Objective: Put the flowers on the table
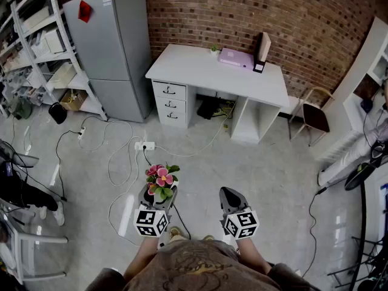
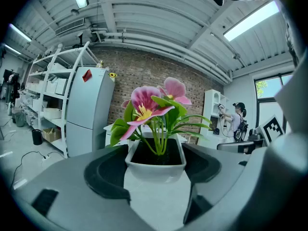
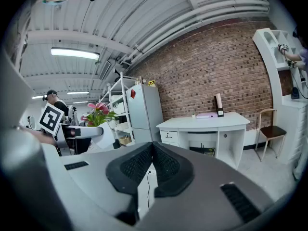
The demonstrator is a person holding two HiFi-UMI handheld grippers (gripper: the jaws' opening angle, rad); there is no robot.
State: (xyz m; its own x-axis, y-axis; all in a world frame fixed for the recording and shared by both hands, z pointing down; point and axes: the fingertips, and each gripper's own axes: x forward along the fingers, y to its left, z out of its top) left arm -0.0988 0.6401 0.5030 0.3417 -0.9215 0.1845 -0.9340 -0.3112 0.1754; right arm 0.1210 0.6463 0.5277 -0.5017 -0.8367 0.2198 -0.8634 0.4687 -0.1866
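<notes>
Grey floor open — table edge beyond

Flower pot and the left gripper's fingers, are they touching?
Touching. The left gripper view shows both fingers pressed against the flower pot, holding it up.

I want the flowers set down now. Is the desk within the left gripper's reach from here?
Probably not: the left gripper, holding the flowers, is well short of the desk; a stretch of floor lies between.
</notes>
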